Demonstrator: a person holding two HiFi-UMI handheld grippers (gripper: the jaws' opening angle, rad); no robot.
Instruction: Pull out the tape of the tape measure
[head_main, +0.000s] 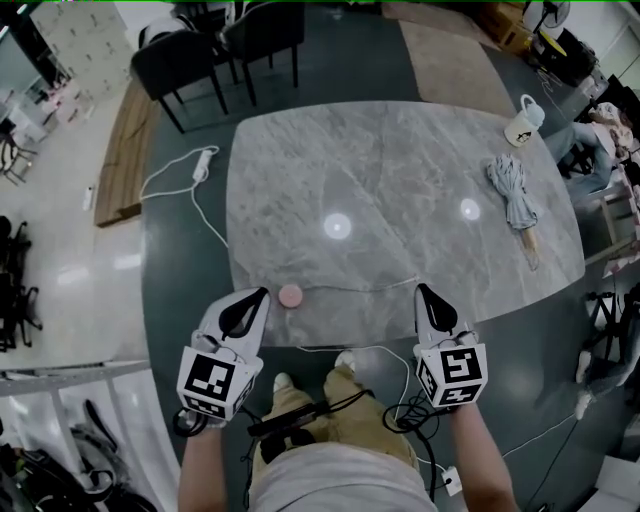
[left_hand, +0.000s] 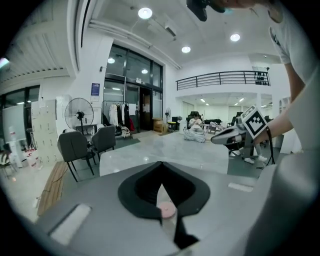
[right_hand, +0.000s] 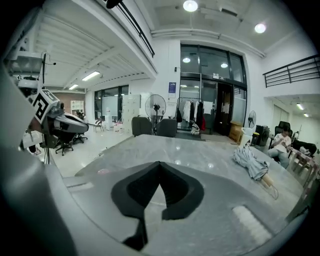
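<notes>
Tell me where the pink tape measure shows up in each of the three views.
Head view: pink tape measure on the near edge of the marble table, left of centre.
Left gripper view: low centre, close up.
Right gripper view: faint pink spot, left of centre.
Shared landmark: that marble table.

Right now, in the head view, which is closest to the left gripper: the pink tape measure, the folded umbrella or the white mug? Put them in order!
From the left gripper:
1. Pink tape measure: right beside its tip, near the table's front edge.
2. Folded umbrella: far over on the table's right side.
3. White mug: at the far right corner, beyond the umbrella.
</notes>
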